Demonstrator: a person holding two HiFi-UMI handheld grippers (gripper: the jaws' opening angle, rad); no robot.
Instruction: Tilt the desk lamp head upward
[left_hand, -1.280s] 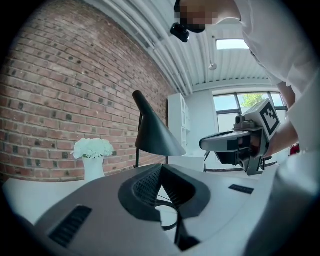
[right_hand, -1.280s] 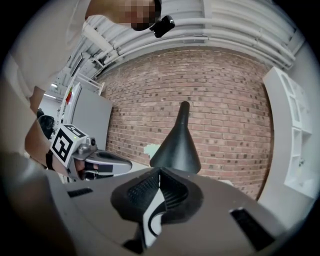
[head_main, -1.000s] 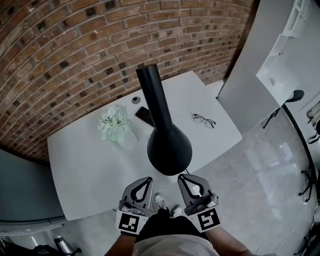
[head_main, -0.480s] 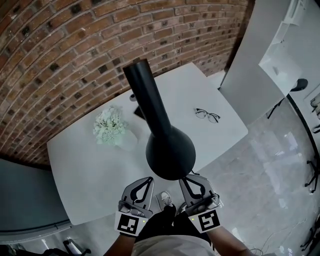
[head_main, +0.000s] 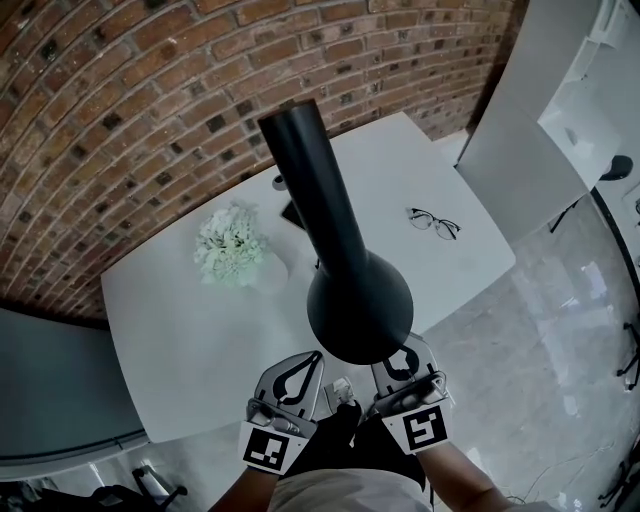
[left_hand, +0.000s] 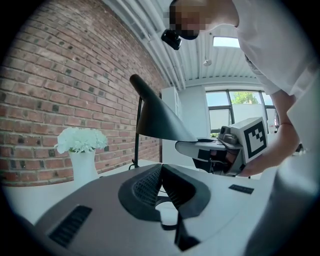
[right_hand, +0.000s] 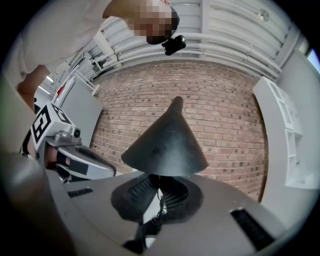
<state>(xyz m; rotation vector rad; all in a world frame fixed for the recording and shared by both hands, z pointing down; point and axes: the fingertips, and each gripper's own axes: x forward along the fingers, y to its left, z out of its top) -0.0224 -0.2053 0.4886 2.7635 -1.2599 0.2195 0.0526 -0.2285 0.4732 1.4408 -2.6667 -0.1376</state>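
**Head view: lamp head (head_main: 358, 308) now overlaps right gripper (head_main: 408, 368); lift about to start**

Change over the last second: the dark shade sat just ahead of both gripper tips; now its rim covers the right gripper's tips, while the left gripper (head_main: 312, 358) stays just clear at the rim's left. The desk (head_main: 180, 340) has also shifted in frame, so part of this is camera motion.

Right gripper view: jaws closed tip to tip, nothing pinched. The shade sits directly above them, a cone with its mouth facing down. Contact with the rim looks likely but cannot be confirmed.

Left gripper view: jaws closed as well, empty. The shade hangs ahead and to the right, beside the other gripper.

Lamp position: the base is at the back of the desk by the brick wall, and the head reaches out over the near edge. Flowers (head_main: 232, 245) lie to its left and glasses (head_main: 434, 223) to its right, both well apart from the shade.

Judgement: the head still droops, so the tilt has not begun. The closed right jaws seem placed to push the rim up from below. Slipping off the rim is the risk.
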